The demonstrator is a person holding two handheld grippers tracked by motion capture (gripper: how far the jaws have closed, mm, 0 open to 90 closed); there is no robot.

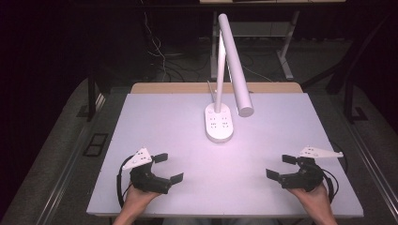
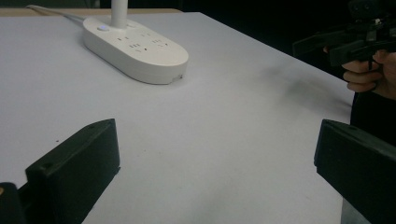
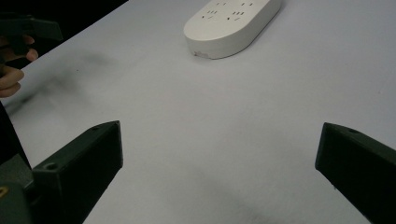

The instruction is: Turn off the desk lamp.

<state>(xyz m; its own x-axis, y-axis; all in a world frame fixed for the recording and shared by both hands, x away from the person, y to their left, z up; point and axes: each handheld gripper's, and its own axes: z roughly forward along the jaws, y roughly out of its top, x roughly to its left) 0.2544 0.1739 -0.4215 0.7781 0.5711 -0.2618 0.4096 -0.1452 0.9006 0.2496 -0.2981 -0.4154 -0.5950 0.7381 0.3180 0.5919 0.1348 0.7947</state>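
Desk (image 1: 155, 122): pale lavender-white top, bare apart from one lamp; a wooden strip shows along its far edge. Faint dark smudges mark the surface in both gripper views.

Lamp (image 1: 233, 61): white, with an oval base (image 1: 219, 123) at 12 o'clock of the desk's middle, toward the far edge. An upright post rises from the base; a long tube head slants from it toward 1 o'clock. The base top carries socket-like slots and a round button (image 2: 102, 28). A cable leaves the base toward the far edge.

Left hand-held gripper (image 1: 165, 167): at 7 o'clock, near the front edge, jaws wide, holding nothing; a grey plate on top, a black cable looped behind.

Right hand-held gripper (image 1: 280, 167): at 5 o'clock, near the front edge, jaws wide, holding nothing; same plate and cable.

The two are well apart, both pointing inward toward the desk's middle.

Room: dark. Grey floor, loose cables and metal desk legs beyond the far edge.
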